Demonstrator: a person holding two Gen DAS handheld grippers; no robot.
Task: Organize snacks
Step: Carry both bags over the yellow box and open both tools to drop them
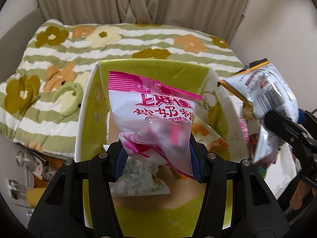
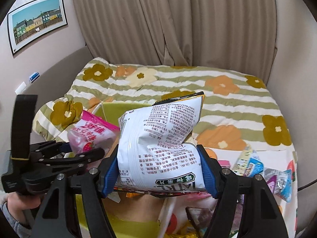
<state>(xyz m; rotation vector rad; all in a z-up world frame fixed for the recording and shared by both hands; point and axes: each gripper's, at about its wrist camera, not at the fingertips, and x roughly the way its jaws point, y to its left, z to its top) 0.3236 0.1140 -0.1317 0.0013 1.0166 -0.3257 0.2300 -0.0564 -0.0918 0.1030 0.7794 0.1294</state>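
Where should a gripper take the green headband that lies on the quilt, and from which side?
Probably at the top of the headband's arch, coming from above. It lies flat on the quilt left of the box, its open ends toward the box, so the jaws can straddle the narrow band across its width. The quilt is soft, so pressing down a little should be harmless.

Left gripper (image 1: pixel 157 158) pinches pink-and-white candy bag (image 1: pixel 152 117) above open green box (image 1: pixel 150 69). Packets lie on box floor. Far right: right gripper (image 1: pixel 281 125) clamps white chip bag (image 1: pixel 269 91). Floral quilt (image 1: pixel 126 39) beyond, beige curtain (image 1: pixel 138 0) farthest.
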